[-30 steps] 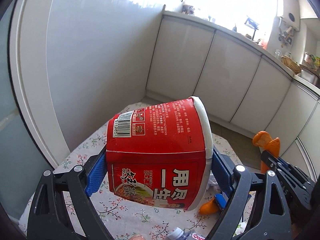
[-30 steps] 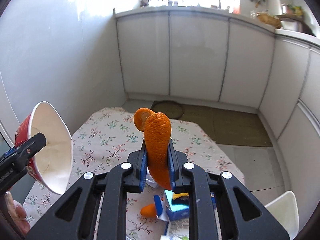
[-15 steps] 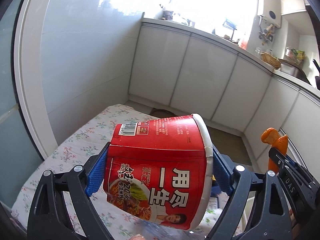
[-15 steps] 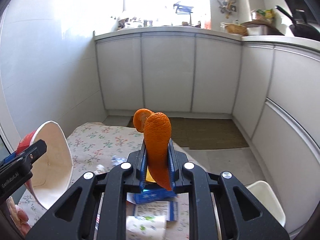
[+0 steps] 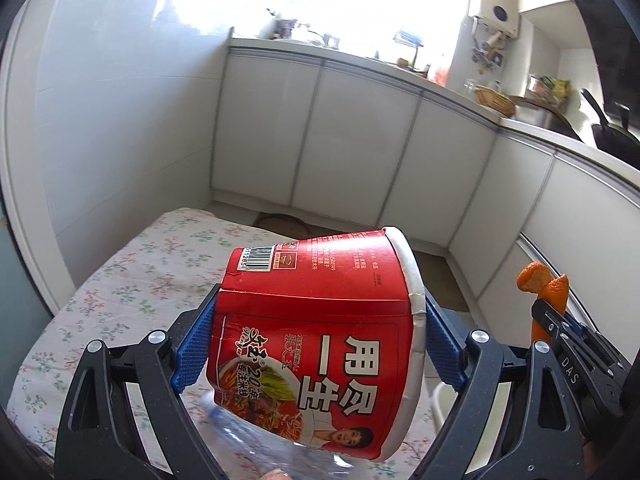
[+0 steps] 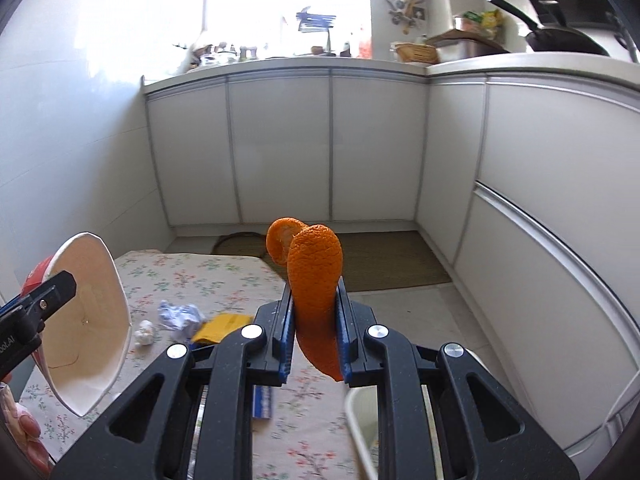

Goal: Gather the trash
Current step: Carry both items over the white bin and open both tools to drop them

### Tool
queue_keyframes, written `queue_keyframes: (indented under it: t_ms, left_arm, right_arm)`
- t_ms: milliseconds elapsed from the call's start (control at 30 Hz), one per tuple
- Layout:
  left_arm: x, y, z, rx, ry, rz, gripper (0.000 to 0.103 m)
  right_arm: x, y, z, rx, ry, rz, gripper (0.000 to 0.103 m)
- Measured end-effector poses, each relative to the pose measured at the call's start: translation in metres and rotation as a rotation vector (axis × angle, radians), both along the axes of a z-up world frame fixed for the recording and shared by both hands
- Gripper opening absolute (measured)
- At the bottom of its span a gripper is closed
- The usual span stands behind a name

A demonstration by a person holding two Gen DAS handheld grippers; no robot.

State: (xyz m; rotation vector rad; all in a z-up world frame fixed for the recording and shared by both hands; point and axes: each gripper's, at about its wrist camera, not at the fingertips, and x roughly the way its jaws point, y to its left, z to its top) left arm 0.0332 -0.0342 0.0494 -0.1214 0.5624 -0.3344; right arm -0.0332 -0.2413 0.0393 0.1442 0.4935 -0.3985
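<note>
Tools [image 5: 316, 348] [image 6: 312, 324] have swung rightward, still clamping noodle cup [image 5: 320, 332] and orange peel [image 6: 314, 276].

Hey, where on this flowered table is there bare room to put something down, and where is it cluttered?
The far end of the table, toward the cabinets and the wall, is bare cloth. The near middle is crowded: crumpled paper, a small white ball, a yellow packet, a blue carton. A clear bottle lies nearest.

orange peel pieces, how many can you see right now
1: a curled orange peel strip clamped in the right gripper, above the floral table. More may lie hidden behind the grippers.
</note>
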Motion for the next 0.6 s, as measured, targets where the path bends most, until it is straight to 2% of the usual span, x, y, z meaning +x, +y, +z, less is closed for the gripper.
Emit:
queue_keyframes:
  t_ms: [233, 467, 567, 600]
  left_arm:
    - [-0.01, -0.045, -0.003, 0.019, 0.009, -0.077, 0.086]
    - [-0.018, -0.092, -0.016, 0.053, 0.031, -0.161, 0.086]
    - [-0.021, -0.113, -0.021, 0.069, 0.039, -0.195, 0.086]
    - [-0.022, -0.121, -0.022, 0.074, 0.04, -0.206, 0.086]
  right_arm:
    - [-0.023, -0.043, -0.011, -0.012, 0.05, -0.088, 0.018]
    - [-0.038, -0.094, -0.038, 0.047, 0.151, -0.171, 0.02]
    - [-0.04, -0.109, -0.049, 0.076, 0.179, -0.196, 0.024]
    - [-0.042, -0.114, -0.051, 0.084, 0.183, -0.205, 0.037]
